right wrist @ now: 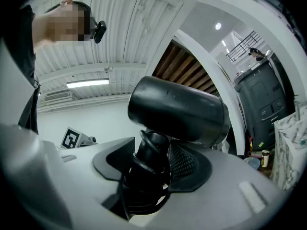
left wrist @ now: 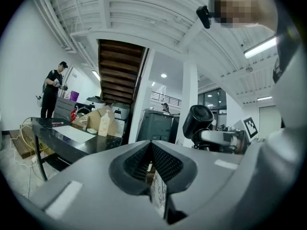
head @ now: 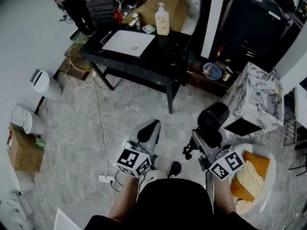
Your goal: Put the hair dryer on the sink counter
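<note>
The black hair dryer [head: 212, 119] stands upright in my right gripper [head: 204, 140], well short of the counter. In the right gripper view the jaws are shut on the dryer's handle [right wrist: 151, 169], which has its cord wound round it, and the barrel [right wrist: 177, 111] lies across above them. My left gripper [head: 149, 127] hangs beside it with the jaws shut and nothing held; its pads [left wrist: 165, 164] meet at the tip. The black sink counter [head: 170, 49] with its white basin [head: 129, 43] stands ahead across the floor. The dryer [left wrist: 196, 121] also shows in the left gripper view.
On the counter stand a soap bottle [head: 162, 19] and a cardboard box [head: 165, 1]. A person [head: 72, 4] stands at its far left end. A marble-patterned box [head: 252, 99] and a basket with yellow cloth [head: 254, 174] are at my right. A power strip [head: 105, 179] and its cable lie on the floor.
</note>
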`<state>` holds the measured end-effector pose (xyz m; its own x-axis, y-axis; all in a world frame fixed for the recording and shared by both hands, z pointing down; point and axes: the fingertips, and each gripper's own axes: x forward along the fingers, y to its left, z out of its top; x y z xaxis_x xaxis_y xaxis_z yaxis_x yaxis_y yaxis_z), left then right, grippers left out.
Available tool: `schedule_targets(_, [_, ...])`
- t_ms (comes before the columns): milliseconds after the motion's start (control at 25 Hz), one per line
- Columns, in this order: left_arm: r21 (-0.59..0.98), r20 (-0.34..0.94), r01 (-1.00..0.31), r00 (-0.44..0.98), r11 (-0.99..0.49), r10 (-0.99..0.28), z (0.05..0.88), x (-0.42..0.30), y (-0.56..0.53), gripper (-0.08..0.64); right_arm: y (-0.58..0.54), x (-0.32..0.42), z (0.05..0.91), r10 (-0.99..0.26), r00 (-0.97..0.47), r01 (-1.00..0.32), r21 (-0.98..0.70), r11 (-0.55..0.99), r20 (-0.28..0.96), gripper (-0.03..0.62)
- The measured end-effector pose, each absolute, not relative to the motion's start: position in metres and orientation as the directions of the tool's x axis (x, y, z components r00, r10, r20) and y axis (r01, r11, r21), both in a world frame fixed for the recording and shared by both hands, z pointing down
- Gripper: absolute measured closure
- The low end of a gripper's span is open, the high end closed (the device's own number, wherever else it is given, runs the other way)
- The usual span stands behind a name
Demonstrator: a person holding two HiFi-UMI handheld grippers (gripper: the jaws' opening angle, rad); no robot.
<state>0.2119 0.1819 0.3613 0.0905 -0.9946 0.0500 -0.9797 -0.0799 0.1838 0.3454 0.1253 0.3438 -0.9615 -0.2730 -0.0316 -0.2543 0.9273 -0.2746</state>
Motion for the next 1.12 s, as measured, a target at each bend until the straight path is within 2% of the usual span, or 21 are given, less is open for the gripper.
schedule_targets(600, [0.174,0.061,-0.984,0.053,-0.042,-0.997,0.358,0.217,0.209,0.561,0.155,0.327,0.331,-0.148,-0.985,-0.114,-0.324,0.939,-0.083,0.359])
schedule_targets(1120, [0.179,0.051,-0.976,0.134,-0.123,-0.99,0.355,0.17,0.2,0.561,0.152,0.279,0.32,-0.218,-0.973,-0.187,-0.299,0.936,-0.074,0.359])
